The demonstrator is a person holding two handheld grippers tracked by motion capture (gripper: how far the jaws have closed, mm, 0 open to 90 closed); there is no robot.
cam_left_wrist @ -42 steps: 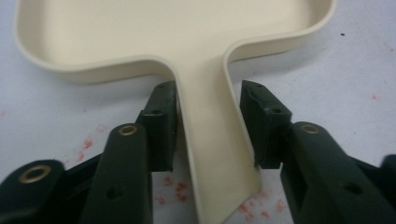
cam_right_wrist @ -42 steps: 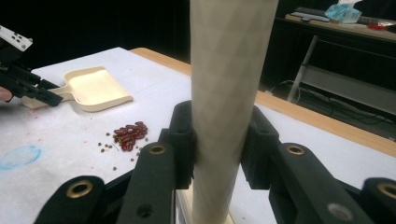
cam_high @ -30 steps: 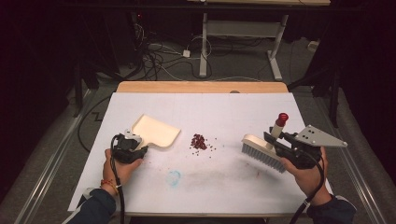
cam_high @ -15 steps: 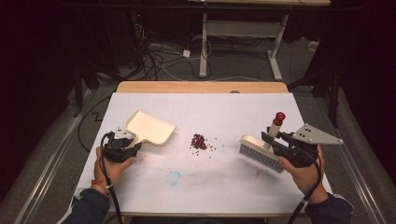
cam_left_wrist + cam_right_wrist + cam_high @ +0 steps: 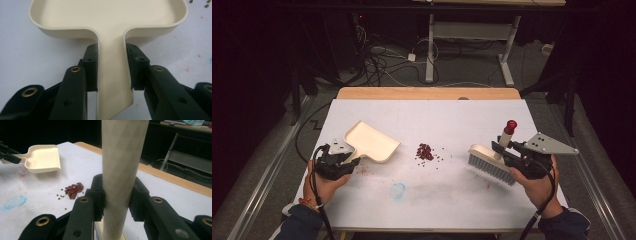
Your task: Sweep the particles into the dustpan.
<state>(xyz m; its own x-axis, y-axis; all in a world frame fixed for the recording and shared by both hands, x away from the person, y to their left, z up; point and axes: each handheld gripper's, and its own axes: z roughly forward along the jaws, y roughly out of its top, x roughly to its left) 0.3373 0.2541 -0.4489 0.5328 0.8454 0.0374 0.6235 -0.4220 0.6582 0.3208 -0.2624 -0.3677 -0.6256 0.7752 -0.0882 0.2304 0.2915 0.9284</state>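
A: Since the earlier picture, the left gripper (image 5: 343, 159) has carried the cream plastic dustpan (image 5: 371, 141) further left across the white paper-covered table (image 5: 462, 210), away from the small pile of dark red beans (image 5: 424, 151). The right gripper (image 5: 508, 150) has held its place.

B: Grip status?

A: Left jaws are clamped on the dustpan's flat handle (image 5: 113, 75), one pad on each side. Right jaws are clamped on the cream handle (image 5: 121, 170) of the grey-bristled hand brush (image 5: 492, 164), which has a red tip at its far end.

B: Locations?

A: The beans lie mid-table, with smaller dark specks scattered just right of and near them. The dustpan sits left of the pile, apart from it, open mouth facing right. The brush hovers to the right, well apart from the pile.

B: Recommended procedure?

A: Judged from the layout: bring the dustpan lip back, flat on the paper, just left of the beans. Lower the bristles behind the scattered specks, then sweep leftwards in one low, steady stroke. Keep the pan pressed down so beans do not slip beneath.
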